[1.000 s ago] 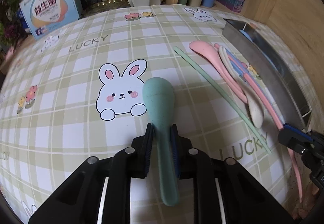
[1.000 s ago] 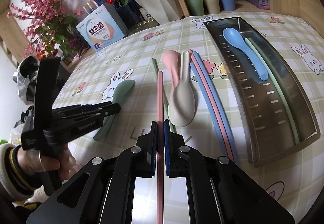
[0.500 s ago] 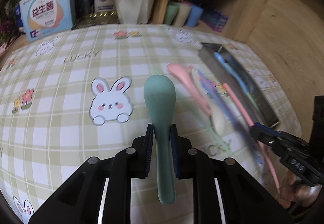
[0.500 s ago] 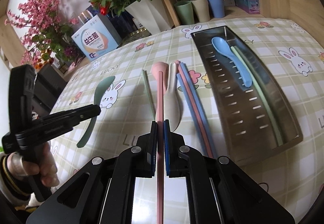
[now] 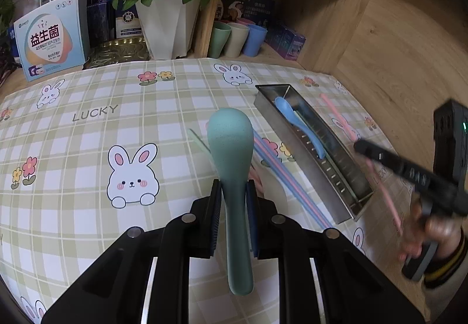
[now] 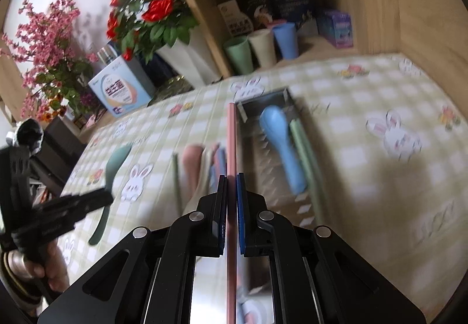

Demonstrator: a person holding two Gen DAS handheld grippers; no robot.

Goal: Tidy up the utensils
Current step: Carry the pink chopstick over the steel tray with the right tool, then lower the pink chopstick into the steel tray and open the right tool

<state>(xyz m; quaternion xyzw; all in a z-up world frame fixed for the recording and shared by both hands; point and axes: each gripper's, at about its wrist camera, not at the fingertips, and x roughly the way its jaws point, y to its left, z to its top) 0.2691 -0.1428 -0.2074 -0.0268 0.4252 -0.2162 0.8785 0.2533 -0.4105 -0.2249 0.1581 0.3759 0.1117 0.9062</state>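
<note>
Left gripper [image 5: 233, 198] is clamped on the green spoon [image 5: 232, 148], held above the middle of the bench [image 5: 87, 148]. Right gripper [image 6: 231, 195] is clamped on a pink chopstick [image 6: 231, 142], raised beside the metal tray [image 5: 336, 177] near the bench's right edge; the tray contains a blue spoon [image 6: 282, 142].

The checked tablecloth [image 5: 87, 84] carries the word "LUCKY" printed in grey capitals beside the rabbit drawings; a second "LUCKY" shows near the metal tray [image 5: 345, 177], partly hidden and blurred. The light blue box [image 5: 49, 37] standing at the back of the table shows three large Chinese characters, "益生菌", on its front; the smaller lines under them are too small to read. The dark boxes on the shelf [image 5: 251, 13] also bear print, but it cannot be read in either view.
</note>
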